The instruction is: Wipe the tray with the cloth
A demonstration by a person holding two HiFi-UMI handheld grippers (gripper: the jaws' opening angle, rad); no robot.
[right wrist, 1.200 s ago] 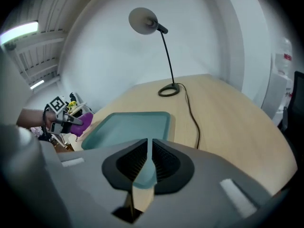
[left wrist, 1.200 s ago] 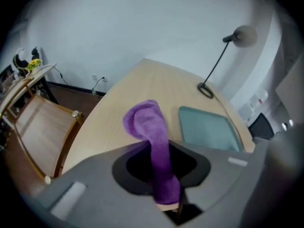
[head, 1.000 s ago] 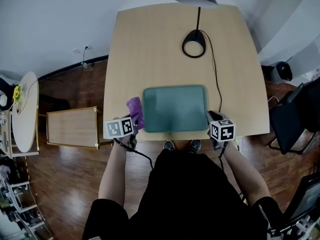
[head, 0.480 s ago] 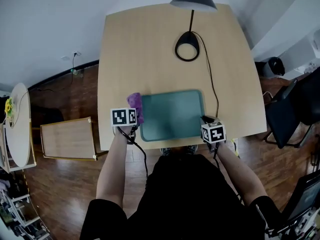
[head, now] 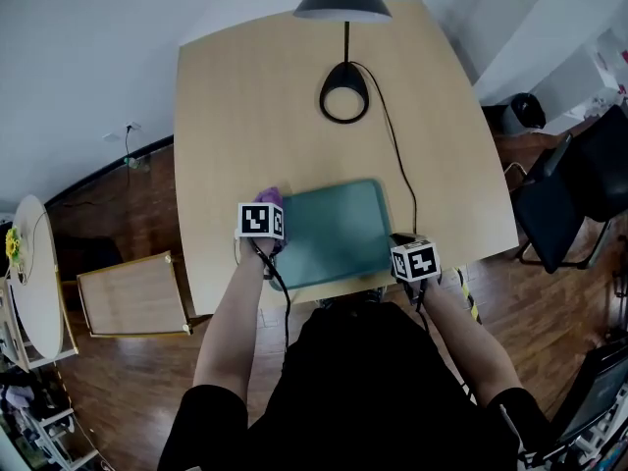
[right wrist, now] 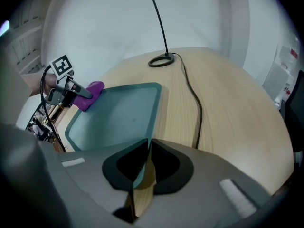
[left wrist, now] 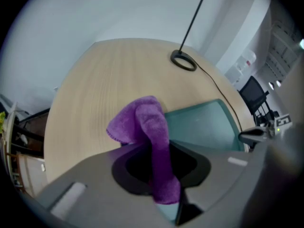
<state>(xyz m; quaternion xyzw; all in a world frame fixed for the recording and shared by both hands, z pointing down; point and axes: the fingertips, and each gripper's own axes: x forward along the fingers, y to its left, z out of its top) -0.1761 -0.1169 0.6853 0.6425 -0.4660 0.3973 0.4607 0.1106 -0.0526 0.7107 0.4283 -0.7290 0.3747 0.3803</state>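
A teal tray (head: 339, 229) lies near the front edge of the wooden table (head: 245, 116). My left gripper (left wrist: 159, 175) is shut on a purple cloth (left wrist: 142, 122), which hangs over the tray's (left wrist: 204, 127) left rim. From above, the cloth (head: 271, 198) shows just beyond the left marker cube. My right gripper (right wrist: 148, 144) sits at the tray's (right wrist: 118, 118) near right corner. Its jaws have just been closing, and the tray's rim lies between them. The right gripper view also shows the cloth (right wrist: 91, 93) at the far rim.
A black desk lamp (head: 344, 93) stands at the back of the table, and its cable (head: 397, 165) runs down along the tray's right side. A black chair (head: 569, 204) stands to the right and a low wooden table (head: 132, 292) to the left.
My left gripper has carried the cloth to the right, from beside the tray onto its left rim. My right gripper has sunk onto the tray's near right corner.
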